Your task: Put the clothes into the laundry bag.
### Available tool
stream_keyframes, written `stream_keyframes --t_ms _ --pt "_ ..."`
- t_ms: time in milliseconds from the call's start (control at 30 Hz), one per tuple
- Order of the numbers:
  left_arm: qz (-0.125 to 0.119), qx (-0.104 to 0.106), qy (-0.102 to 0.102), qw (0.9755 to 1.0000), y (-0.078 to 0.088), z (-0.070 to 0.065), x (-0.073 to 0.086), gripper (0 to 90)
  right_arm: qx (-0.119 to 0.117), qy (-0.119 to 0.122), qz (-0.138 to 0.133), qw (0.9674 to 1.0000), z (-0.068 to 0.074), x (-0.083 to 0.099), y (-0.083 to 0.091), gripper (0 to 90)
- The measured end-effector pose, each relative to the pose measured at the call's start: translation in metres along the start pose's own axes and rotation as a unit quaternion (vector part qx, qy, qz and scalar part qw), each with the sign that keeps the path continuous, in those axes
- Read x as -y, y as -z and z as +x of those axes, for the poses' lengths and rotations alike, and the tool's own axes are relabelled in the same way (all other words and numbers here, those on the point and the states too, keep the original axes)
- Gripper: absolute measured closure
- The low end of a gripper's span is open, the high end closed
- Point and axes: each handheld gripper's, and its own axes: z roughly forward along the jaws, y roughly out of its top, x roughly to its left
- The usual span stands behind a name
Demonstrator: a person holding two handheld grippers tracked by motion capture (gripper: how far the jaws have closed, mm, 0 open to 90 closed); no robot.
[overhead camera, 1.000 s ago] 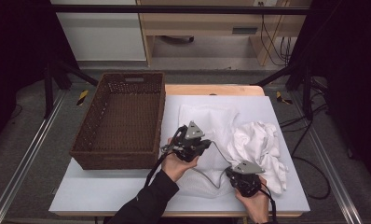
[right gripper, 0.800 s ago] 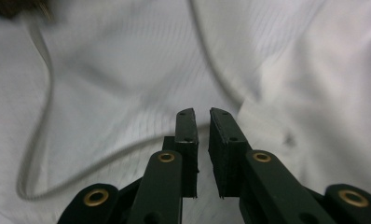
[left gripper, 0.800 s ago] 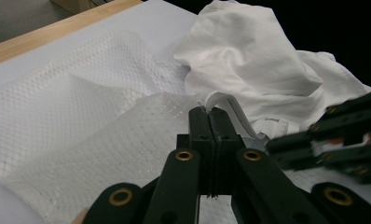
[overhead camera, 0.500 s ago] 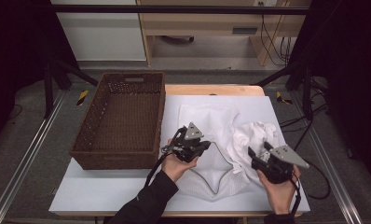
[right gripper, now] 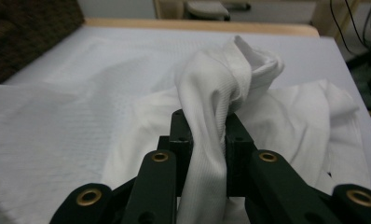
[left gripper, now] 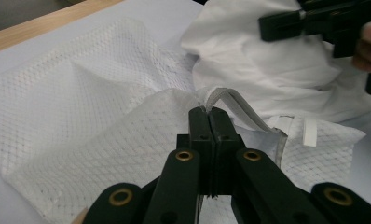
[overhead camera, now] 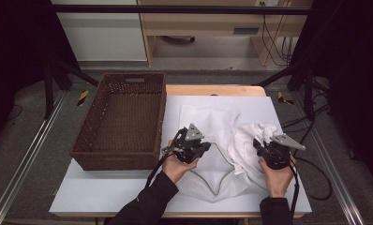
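Note:
A white mesh bag [overhead camera: 208, 122] lies flat on the white table top, its open mouth facing the person. My left gripper [overhead camera: 207, 145] is shut on the bag's banded rim [left gripper: 230, 100], and the jaws [left gripper: 210, 114] meet with the rim pinched at their tips. A crumpled white garment [overhead camera: 250, 140] lies on the bag's right side. My right gripper [overhead camera: 258, 146] has just been closing, and its jaws [right gripper: 207, 119] now squeeze a lifted fold of the garment [right gripper: 221, 79].
A dark wicker basket [overhead camera: 123, 117] stands at the table's left, close beside the bag. The white table top [overhead camera: 105, 187] ends at a wooden strip at the back. Cables trail off the right edge.
My right gripper left the bag's near rim, moved right and away from the person, rose, and closed on a fold of the garment. The left gripper stayed put.

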Motion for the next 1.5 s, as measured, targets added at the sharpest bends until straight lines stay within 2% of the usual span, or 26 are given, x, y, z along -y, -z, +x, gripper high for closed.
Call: stream_keyframes --t_ms 67,133,200,367,467,567,667,733,767,800,867,933,967,1033,1100,1167,1233,1300,1367,1433,1467,1500 --pt "0.002 -0.003 0.006 1.0000 -0.001 0.001 -0.001 89.4 -0.022 0.017 -0.029 0.9992 0.004 -0.004 0.015 78.7" --pt "0.005 -0.006 0.011 0.9999 -0.004 0.002 -0.003 89.4 -0.044 0.034 -0.056 0.9969 0.008 -0.008 0.031 78.7" --pt "0.008 -0.006 0.016 0.9998 -0.006 0.003 -0.005 89.4 -0.065 0.050 -0.081 0.9933 0.013 -0.010 0.045 78.6" --pt "0.018 -0.009 0.026 0.9995 -0.013 0.002 -0.010 89.4 -0.116 0.094 -0.113 0.9824 0.027 -0.010 0.064 78.5" --pt "0.021 -0.010 0.027 0.9993 -0.017 0.001 -0.012 89.4 -0.141 0.122 -0.122 0.9749 0.037 -0.011 0.070 78.4" --pt "0.024 -0.010 0.032 0.9992 -0.018 0.001 -0.013 89.4 -0.170 0.141 -0.120 0.9679 0.049 -0.006 0.070 78.3" --pt "0.024 -0.011 0.029 0.9992 -0.017 0.000 -0.014 89.4 -0.192 0.162 -0.102 0.9626 0.062 0.001 0.065 78.2" --pt "0.023 -0.011 0.028 0.9993 -0.015 -0.001 -0.014 89.4 -0.201 0.172 -0.083 0.9609 0.069 0.006 0.060 78.2" --pt "0.022 -0.011 0.025 0.9994 -0.013 -0.002 -0.014 89.4 -0.195 0.177 -0.070 0.9622 0.072 0.009 0.056 78.3" --pt "0.020 -0.013 0.022 0.9995 -0.011 -0.003 -0.014 89.5 -0.177 0.178 -0.053 0.9665 0.074 0.011 0.051 78.2" --pt "0.016 -0.014 0.018 0.9996 -0.006 -0.003 -0.012 89.4 -0.112 0.183 -0.027 0.9763 0.071 0.013 0.041 77.8" --pt "0.013 -0.013 0.019 0.9997 -0.002 -0.002 -0.009 89.4 -0.068 0.161 -0.007 0.9846 0.061 0.014 0.033 77.0" --pt "0.012 -0.012 0.020 0.9996 -0.001 0.000 -0.008 89.4 -0.048 0.152 0.000 0.9872 0.056 0.015 0.029 76.3" --pt "0.012 -0.010 0.023 0.9996 0.001 0.002 -0.004 89.4 -0.017 0.137 0.018 0.9903 0.047 0.018 0.021 75.2" --pt "0.014 -0.009 0.023 0.9996 0.001 0.003 0.000 89.4 -0.002 0.120 0.036 0.9921 0.041 0.021 0.013 72.7" --pt "0.016 -0.008 0.024 0.9996 0.001 0.003 0.004 89.4 0.001 0.106 0.044 0.9934 0.037 0.022 0.008 68.6" --pt "0.016 -0.006 0.025 0.9995 0.002 0.004 0.007 89.4 0.000 0.100 0.030 0.9945 0.037 0.018 0.013 62.5" --pt "0.016 -0.006 0.026 0.9995 0.002 0.004 0.010 89.4 -0.005 0.101 -0.004 0.9949 0.040 0.010 0.024 56.0" --pt "0.018 -0.009 0.024 0.9995 0.002 0.004 0.011 89.4 -0.018 0.103 -0.035 0.9939 0.049 -0.002 0.039 52.7" --pt "0.019 -0.013 0.022 0.9995 0.002 0.004 0.011 89.4 -0.036 0.114 -0.050 0.9916 0.063 -0.011 0.047 49.5" --pt "0.018 -0.013 0.022 0.9995 0.002 0.004 0.012 89.4 -0.046 0.120 -0.047 0.9906 0.072 -0.013 0.048 47.2" --pt "0.018 -0.014 0.022 0.9995 0.002 0.005 0.012 89.4 -0.050 0.128 -0.031 0.9900 0.080 -0.013 0.044 44.9"
